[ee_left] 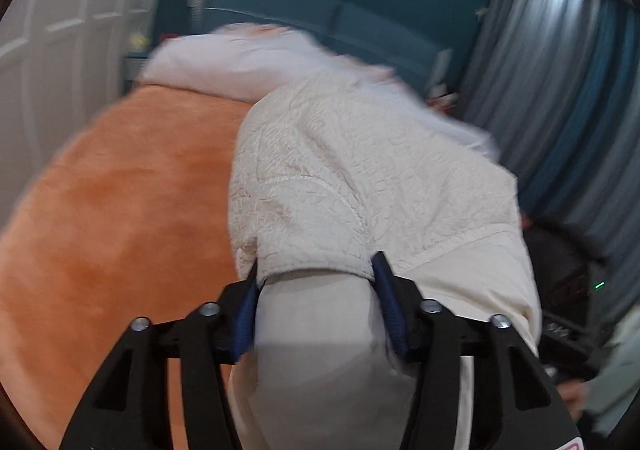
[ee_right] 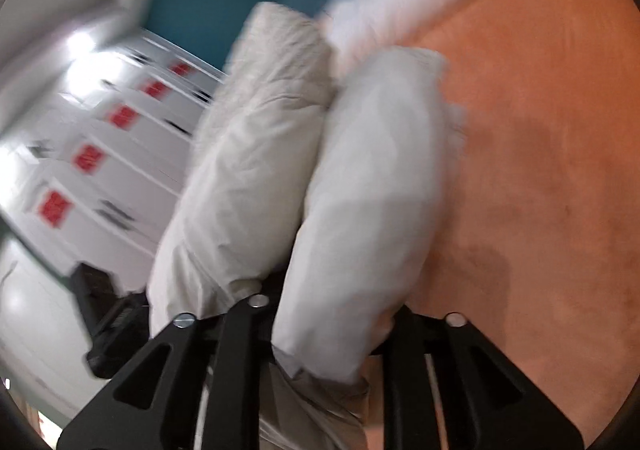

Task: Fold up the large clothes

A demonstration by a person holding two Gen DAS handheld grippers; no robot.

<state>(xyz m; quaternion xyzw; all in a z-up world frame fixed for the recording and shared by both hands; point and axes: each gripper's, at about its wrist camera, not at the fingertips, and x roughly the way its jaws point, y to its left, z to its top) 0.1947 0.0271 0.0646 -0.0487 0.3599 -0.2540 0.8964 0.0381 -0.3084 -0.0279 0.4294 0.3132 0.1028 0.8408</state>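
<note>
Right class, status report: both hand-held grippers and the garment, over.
Left hand-held gripper clamps cream garment. Right hand-held gripper grips it too. Garment bunched above orange bed cover. Nothing obstructing.

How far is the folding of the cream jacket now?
Done: the cream jacket already looks bunched into thick layers, so some folding seems made. In hand: the left gripper and the right gripper each clamp a bundle of it, raised above the orange bedspread. Left: laying it flat and finishing the fold; no neat folded shape shows yet.
</note>
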